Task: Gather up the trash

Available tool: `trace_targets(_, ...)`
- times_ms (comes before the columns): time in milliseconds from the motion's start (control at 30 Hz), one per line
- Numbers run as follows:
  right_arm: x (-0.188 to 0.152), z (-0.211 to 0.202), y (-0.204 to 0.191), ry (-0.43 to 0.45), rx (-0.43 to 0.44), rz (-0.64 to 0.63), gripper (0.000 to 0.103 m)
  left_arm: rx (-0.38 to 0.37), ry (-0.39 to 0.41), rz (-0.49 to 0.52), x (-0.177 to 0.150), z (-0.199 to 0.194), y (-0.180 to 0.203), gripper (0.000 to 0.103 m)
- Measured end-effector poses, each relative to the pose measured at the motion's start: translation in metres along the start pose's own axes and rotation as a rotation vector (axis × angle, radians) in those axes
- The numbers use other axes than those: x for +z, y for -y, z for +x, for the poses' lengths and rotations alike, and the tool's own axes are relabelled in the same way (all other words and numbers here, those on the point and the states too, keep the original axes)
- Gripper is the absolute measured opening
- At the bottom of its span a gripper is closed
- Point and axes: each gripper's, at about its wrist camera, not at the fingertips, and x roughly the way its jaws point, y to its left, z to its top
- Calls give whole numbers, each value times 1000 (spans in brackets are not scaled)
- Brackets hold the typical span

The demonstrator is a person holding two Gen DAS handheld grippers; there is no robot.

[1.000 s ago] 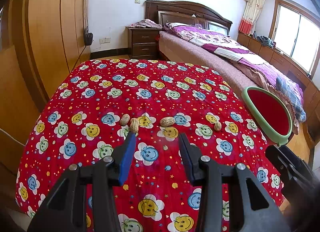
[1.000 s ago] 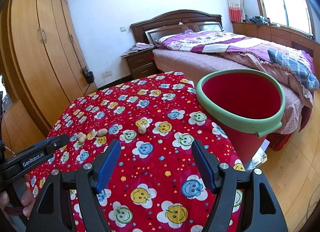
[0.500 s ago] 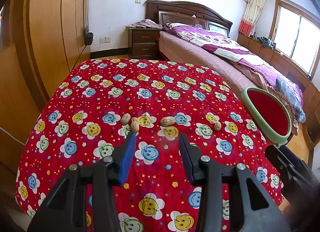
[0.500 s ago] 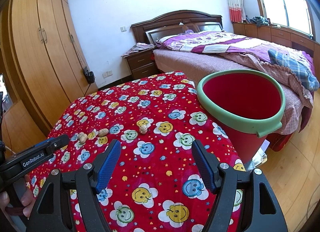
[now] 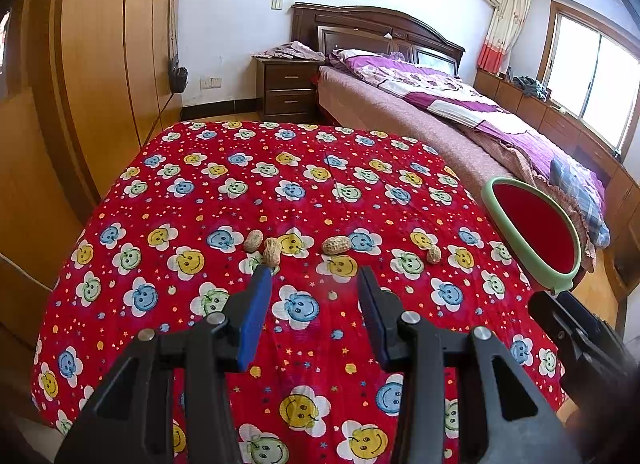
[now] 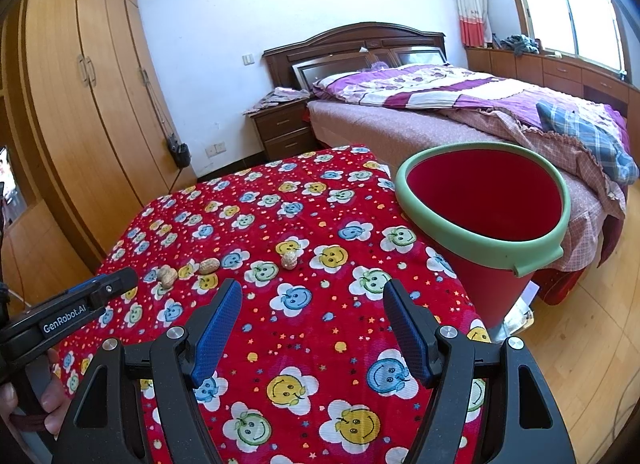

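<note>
Four peanuts lie in a loose row on the red smiley-flower tablecloth [image 5: 200,199]: two touching [image 5: 253,240] [image 5: 273,251], one [image 5: 336,245] to their right, a fourth [image 5: 433,254] nearest the red bin [image 6: 484,199] with its green rim, beside the table. Nothing lies between them and the left gripper [image 5: 311,284] or the right gripper [image 6: 312,296]; both hover with fingers apart, empty. A bed [image 6: 440,103] stands beyond.

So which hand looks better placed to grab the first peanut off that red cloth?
The left. Its open tongs sit just short of the paired peanuts. The right tongs, also open and empty, are further from any peanut, though nearer the red bin.
</note>
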Motion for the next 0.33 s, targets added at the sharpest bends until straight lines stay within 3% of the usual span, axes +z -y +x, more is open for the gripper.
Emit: trace_targets(333,3,-3,-4,4,2,-6,74,-2,2,-5,2,-2,-1,44)
